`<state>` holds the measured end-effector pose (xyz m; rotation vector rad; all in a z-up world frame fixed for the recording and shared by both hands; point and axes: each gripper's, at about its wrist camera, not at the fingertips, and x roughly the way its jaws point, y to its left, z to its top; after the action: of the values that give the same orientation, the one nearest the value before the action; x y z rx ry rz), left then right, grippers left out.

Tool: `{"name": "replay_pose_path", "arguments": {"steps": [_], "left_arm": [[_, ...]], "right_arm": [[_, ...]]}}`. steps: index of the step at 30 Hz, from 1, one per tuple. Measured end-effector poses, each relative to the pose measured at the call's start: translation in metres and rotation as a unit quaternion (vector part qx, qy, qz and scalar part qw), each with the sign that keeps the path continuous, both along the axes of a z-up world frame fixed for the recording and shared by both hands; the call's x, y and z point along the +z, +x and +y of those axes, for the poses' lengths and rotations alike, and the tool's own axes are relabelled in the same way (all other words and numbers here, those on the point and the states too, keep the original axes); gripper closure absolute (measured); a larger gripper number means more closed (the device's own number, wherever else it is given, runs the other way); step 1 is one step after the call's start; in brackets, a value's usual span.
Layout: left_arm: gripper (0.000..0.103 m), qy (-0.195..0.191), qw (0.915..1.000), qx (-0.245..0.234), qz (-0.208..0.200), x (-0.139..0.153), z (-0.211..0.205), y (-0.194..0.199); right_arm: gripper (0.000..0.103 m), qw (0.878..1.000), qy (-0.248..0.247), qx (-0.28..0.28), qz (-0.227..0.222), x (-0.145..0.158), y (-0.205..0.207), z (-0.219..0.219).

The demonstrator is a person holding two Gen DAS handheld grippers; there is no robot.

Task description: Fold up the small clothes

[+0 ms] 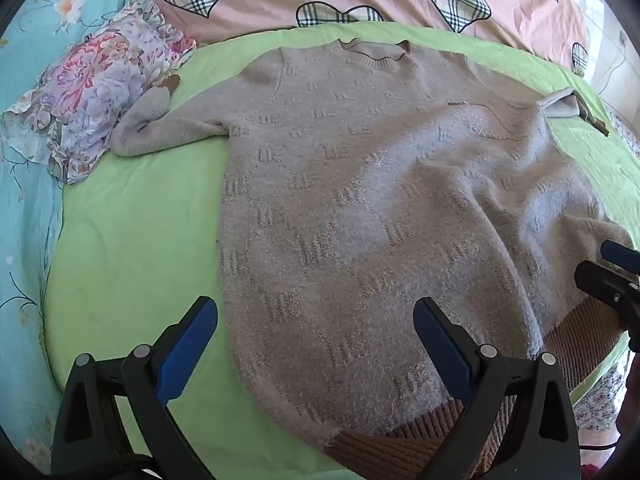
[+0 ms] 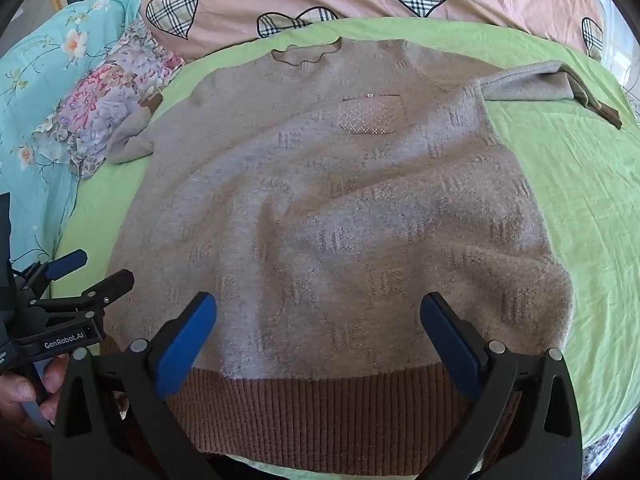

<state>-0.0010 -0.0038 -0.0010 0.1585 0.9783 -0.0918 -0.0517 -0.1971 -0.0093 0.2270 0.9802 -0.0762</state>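
Sweater flat on green sheet, floral cloth touching sleeve, left tool, right tool both released.

Beige patterned sweater, brown hem, on green sheet.

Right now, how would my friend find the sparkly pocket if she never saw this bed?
Start at the green sheet spread over the bed, where one big fuzzy beige sweater lies flat with its brown ribbed hem nearest the cameras. Go up toward the wavy neckline; just below it, to the right, sits the pocket. It alone glitters with tiny shiny dots.
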Motion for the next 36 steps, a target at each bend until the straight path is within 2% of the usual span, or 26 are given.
{"name": "replay_pose_path", "arguments": {"steps": [14, 20, 24, 29, 36], "left_arm": [[0.004, -0.015, 0.9998, -0.016, -0.005, 0.005, 0.001, -0.001], [0.004, -0.004, 0.9998, -0.017, -0.009, 0.004, 0.000, -0.001], [0.004, -0.003, 0.9998, -0.017, 0.003, 0.004, 0.000, -0.001], [0.004, 0.004, 0.9998, -0.019, -0.008, 0.006, -0.001, 0.000], [0.004, 0.022, 0.9995, -0.020, -0.003, 0.007, -0.003, 0.001]], "right_arm": [[0.001, 1.000, -0.002, 0.005, 0.004, -0.001, 0.003, 0.008], [0.001, 1.000, 0.006, 0.005, 0.000, -0.001, 0.001, 0.007], [0.001, 1.000, 0.016, 0.004, -0.002, 0.001, 0.001, 0.005], [0.001, 1.000, 0.012, 0.005, 0.003, 0.002, 0.002, 0.004], [0.001, 0.999, 0.049, 0.006, -0.002, 0.007, 0.002, 0.000]]}}
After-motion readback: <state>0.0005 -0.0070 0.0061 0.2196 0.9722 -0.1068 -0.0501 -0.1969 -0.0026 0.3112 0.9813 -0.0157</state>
